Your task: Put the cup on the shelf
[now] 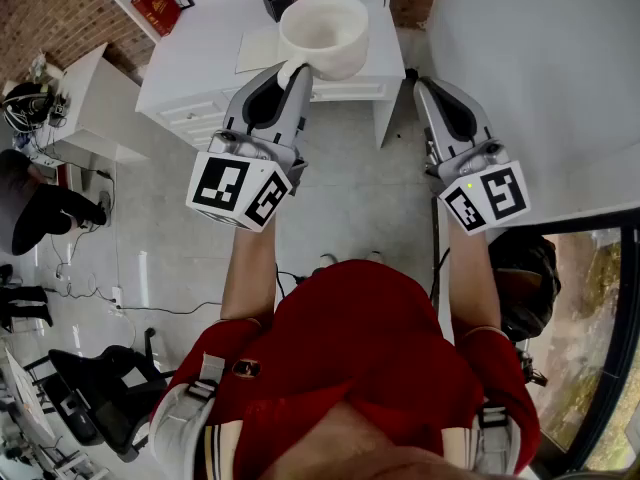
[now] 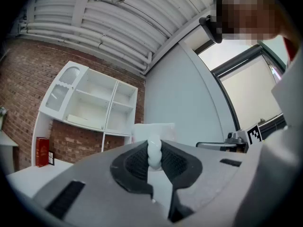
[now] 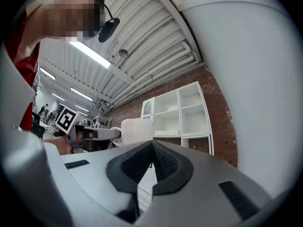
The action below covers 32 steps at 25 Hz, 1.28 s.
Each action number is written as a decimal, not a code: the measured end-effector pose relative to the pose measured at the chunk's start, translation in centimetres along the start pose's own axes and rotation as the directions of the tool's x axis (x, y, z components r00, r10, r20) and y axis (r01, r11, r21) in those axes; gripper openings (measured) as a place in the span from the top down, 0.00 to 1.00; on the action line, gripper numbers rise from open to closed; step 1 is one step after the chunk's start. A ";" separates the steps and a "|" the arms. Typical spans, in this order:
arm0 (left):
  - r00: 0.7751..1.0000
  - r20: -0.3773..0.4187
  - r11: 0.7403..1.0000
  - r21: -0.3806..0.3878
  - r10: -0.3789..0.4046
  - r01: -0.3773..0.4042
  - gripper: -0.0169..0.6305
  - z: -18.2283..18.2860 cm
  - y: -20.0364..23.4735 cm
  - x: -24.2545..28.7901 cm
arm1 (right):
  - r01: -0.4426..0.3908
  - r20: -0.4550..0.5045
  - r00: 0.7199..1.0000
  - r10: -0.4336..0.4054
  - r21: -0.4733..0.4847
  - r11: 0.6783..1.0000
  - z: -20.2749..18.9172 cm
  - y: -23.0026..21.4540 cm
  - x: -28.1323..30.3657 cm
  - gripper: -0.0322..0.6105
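The left gripper point(image 1: 297, 68) is held out ahead of the person, its jaws pressed on the handle point(image 2: 154, 151) of the white cup point(image 1: 325, 33). The right gripper point(image 1: 418, 80) is level with it, right of the cup and apart from it, its jaws together with nothing between. The bare left forearm point(image 1: 250, 268) and right forearm point(image 1: 472, 273) reach forward, roughly parallel.

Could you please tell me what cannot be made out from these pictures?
- Cup: in the left gripper view the left gripper, shut on its handle, hides most of its body.
- Shelf: the pale flat item on a lower board is too small to identify in the left gripper view.
- Red box: its print is too small to read in the head view.
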<state>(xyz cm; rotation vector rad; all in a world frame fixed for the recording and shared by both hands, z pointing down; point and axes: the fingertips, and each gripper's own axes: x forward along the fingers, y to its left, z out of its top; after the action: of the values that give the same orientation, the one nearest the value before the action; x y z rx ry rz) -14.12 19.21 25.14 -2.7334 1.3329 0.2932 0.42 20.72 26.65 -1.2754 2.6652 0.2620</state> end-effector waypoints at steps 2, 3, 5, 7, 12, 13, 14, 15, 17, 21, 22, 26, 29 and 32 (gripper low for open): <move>1.000 0.001 1.000 0.003 0.000 0.000 0.90 0.1 0.3 -0.5 | -0.001 -0.001 1.000 0.001 -0.002 1.000 -0.1 0.6 0.3 0.95; 1.000 0.001 1.000 0.003 -0.001 0.001 0.90 0.1 0.5 -0.7 | -0.001 -0.001 1.000 0.001 -0.002 1.000 -0.1 0.9 0.4 0.95; 1.000 0.000 1.000 0.004 -0.003 0.003 0.90 0.2 0.9 -1.0 | -0.003 0.003 1.000 0.003 0.004 1.000 -0.1 1.4 0.8 0.95; 1.000 0.000 1.000 0.003 -0.006 0.006 0.90 0.2 1.4 -1.3 | -0.005 0.013 1.000 0.005 0.016 1.000 -0.1 1.7 1.2 0.95; 1.000 0.000 1.000 0.003 -0.015 0.015 0.90 0.2 3.1 -1.8 | 0.006 0.021 1.000 -0.007 0.019 1.000 -0.4 2.5 2.7 0.95; 1.000 0.001 1.000 0.003 -0.017 0.017 0.90 0.2 3.6 -1.9 | 0.010 0.023 1.000 -0.010 0.020 1.000 -0.5 2.6 3.2 0.95; 1.000 0.001 1.000 0.002 -0.019 0.019 0.90 0.2 4.2 -2.0 | 0.013 0.024 1.000 -0.013 0.021 1.000 -0.7 2.8 3.7 0.95; 1.000 0.001 1.000 0.001 -0.021 0.021 0.90 0.2 4.7 -2.2 | 0.016 0.025 1.000 -0.017 0.023 1.000 -0.8 3.0 4.2 0.95; 1.000 0.003 1.000 0.001 -0.027 0.027 0.90 0.4 5.9 -2.4 | 0.022 0.023 0.999 -0.023 0.021 1.000 -1.1 3.6 5.1 0.95; 0.999 0.016 0.999 0.009 -0.037 0.036 0.90 0.8 8.0 -2.2 | 0.030 0.007 1.000 -0.030 0.010 1.000 -1.7 4.2 6.7 0.95; 0.999 0.018 0.999 0.009 -0.038 0.037 0.90 0.8 8.4 -1.8 | 0.031 0.001 1.000 -0.031 0.007 0.999 -2.0 4.0 7.1 0.95; 0.999 0.020 0.999 -0.002 -0.046 0.046 0.90 0.2 9.9 0.3 | 0.032 -0.007 0.999 -0.032 -0.001 0.999 -2.8 2.1 9.0 0.95; 0.999 0.013 0.999 0.002 -0.049 0.049 0.90 -0.4 10.9 2.6 | 0.026 0.008 1.000 -0.026 0.002 1.000 -3.5 -0.1 10.5 0.95; 0.999 0.005 0.999 0.010 -0.047 0.046 0.90 -1.5 11.9 5.7 | 0.022 0.028 0.999 -0.023 0.013 1.000 -4.8 -3.6 12.2 0.95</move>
<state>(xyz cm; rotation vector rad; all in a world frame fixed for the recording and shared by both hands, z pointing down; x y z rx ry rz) -19.85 7.20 25.46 -2.7490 1.2640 0.2887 -4.69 8.24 28.15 -1.2877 2.6236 0.2574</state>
